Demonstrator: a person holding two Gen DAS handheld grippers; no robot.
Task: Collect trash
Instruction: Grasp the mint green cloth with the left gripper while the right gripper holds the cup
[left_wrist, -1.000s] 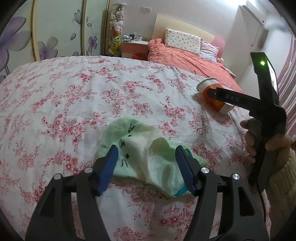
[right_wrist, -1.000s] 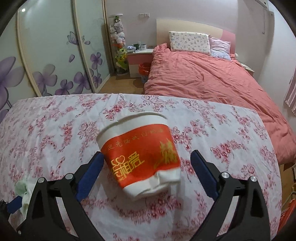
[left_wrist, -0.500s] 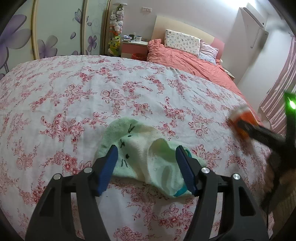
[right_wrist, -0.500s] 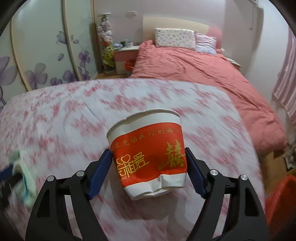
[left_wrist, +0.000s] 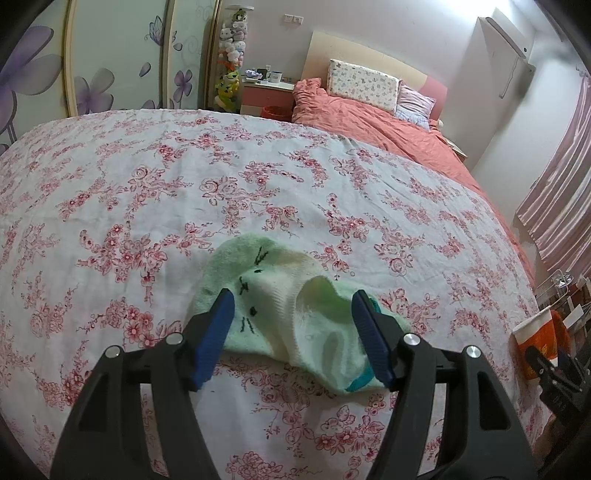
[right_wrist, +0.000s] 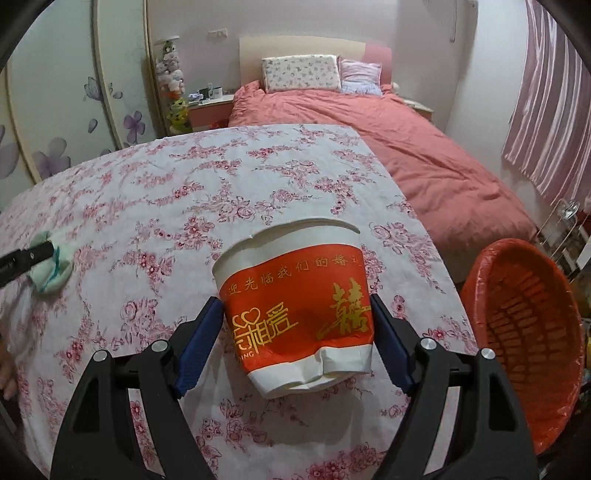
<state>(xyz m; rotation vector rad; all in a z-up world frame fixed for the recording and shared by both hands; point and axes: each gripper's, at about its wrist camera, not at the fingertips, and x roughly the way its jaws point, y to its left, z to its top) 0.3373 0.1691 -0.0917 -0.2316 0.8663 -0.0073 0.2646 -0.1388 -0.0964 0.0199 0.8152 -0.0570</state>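
A red and white paper cup (right_wrist: 295, 314) with gold lettering and a crumpled base sits between the blue pads of my right gripper (right_wrist: 295, 306), which is shut on it and holds it above the flowered bedspread (right_wrist: 184, 206) near the right edge. In the left wrist view the same cup (left_wrist: 535, 343) shows at the far right. An orange-red mesh bin (right_wrist: 524, 332) stands just right of the cup, below the bed's edge. A pale green sock (left_wrist: 280, 302) lies on the spread between the fingers of my left gripper (left_wrist: 291, 306), whose jaws stand open around it.
Beyond the flowered spread, a salmon duvet (right_wrist: 388, 147) and pillows (right_wrist: 299, 72) cover the far half of the bed. A bedside table (left_wrist: 266, 92) and stacked soft toys (left_wrist: 231, 66) stand by the flower-painted wardrobe. Striped curtains (right_wrist: 546, 110) hang on the right.
My right gripper closed on the cup, lifted it off the spread and carried it right to the bed's edge beside the bin. The left gripper and the sock stayed put.
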